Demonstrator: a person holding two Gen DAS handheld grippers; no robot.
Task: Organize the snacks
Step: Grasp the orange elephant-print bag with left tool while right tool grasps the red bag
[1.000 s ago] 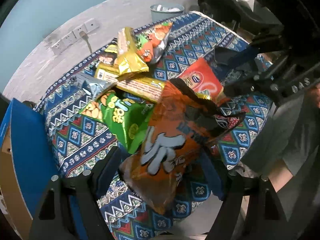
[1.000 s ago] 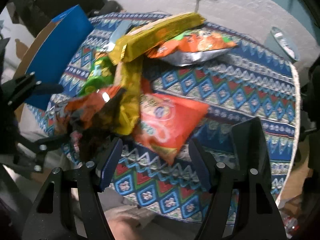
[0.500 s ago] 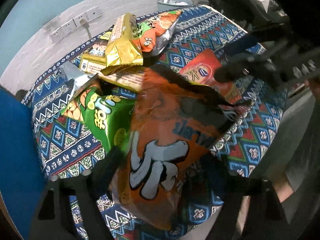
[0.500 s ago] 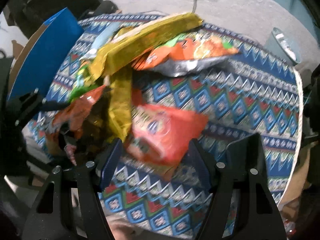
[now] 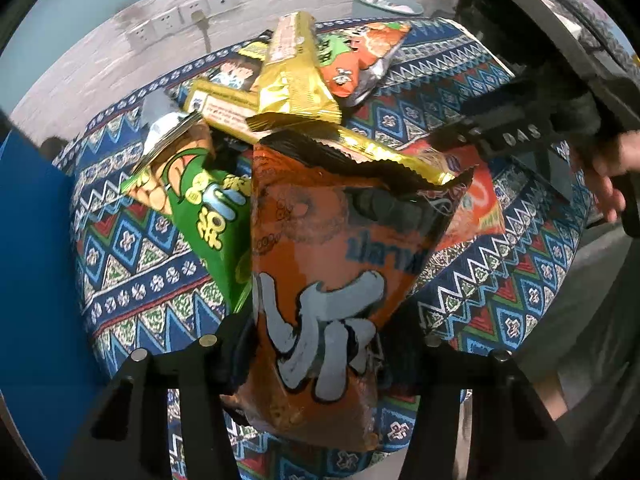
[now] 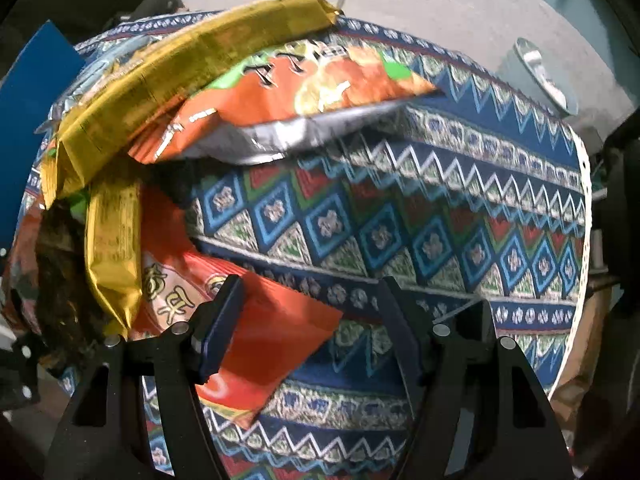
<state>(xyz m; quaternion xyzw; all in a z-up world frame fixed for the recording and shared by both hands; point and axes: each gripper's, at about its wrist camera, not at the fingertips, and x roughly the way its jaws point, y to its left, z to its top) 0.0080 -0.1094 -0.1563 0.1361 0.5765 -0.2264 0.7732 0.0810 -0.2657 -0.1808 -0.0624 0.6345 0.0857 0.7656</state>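
My left gripper (image 5: 320, 344) is shut on an orange snack bag (image 5: 332, 264) with white characters, gripping its lower part. Behind it lie a green bag (image 5: 208, 208), gold packets (image 5: 296, 80), a red-orange bag with green print (image 5: 356, 56) and a red bag (image 5: 476, 204). My right gripper (image 6: 308, 320) is open, low over the red bag (image 6: 256, 352); its left finger is over the bag's corner. The gold packets (image 6: 180, 68) and the red-orange bag (image 6: 304, 92) lie beyond. The right gripper also shows in the left wrist view (image 5: 508, 128).
A round table with a patterned blue cloth (image 6: 420, 216) holds the snacks. A blue-sided cardboard box (image 5: 32, 280) stands at the left. A grey bin (image 5: 384, 0) and a wall socket strip (image 5: 180, 20) are on the floor beyond.
My left gripper has closed on the orange bag and lifted it nearer to the camera. My right gripper has moved forward and down onto the red bag.
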